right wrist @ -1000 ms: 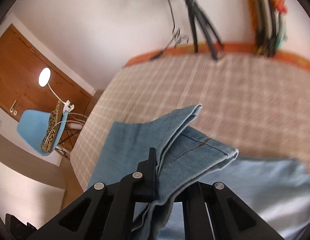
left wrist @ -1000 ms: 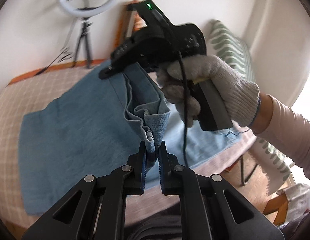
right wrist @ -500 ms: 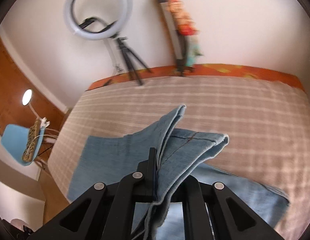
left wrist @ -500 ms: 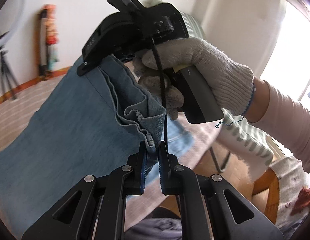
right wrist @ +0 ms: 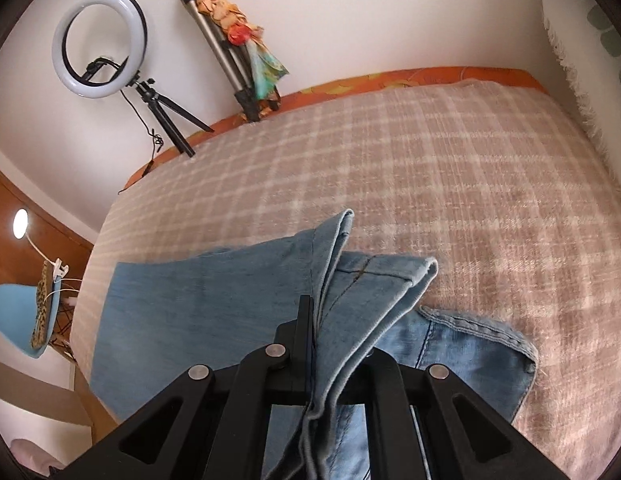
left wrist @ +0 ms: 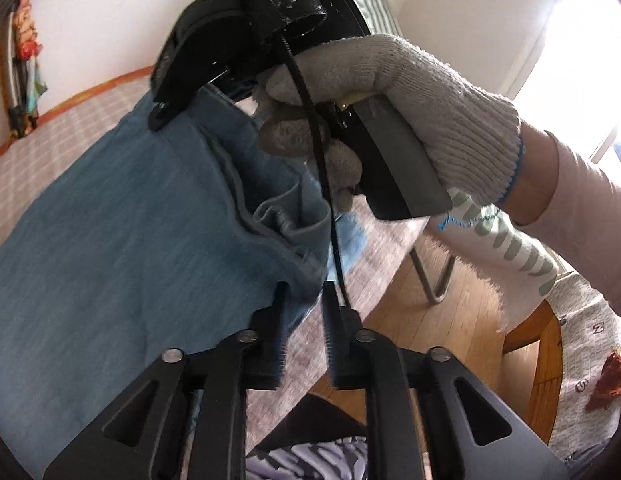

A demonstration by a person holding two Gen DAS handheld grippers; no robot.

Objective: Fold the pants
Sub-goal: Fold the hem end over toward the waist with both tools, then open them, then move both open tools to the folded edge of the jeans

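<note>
Your left gripper (left wrist: 302, 300) jaws are opening off the pants (left wrist: 130, 240); right gripper (right wrist: 330, 344) jaws stay clamped on them, so the fold may slump on the bed (right wrist: 470, 160)

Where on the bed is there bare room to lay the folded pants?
Bare plaid blanket runs from the pants to the orange edge by the wall, right to the fringed cloth. Crowded: near left, under denim, and the wall edge by the ring light and tripod.

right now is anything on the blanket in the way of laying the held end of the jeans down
Nothing visible. The plaid blanket beyond the jeans lies bare up to the tripods at its far edge. The right tool grips the hem; the left tool is opening.
</note>
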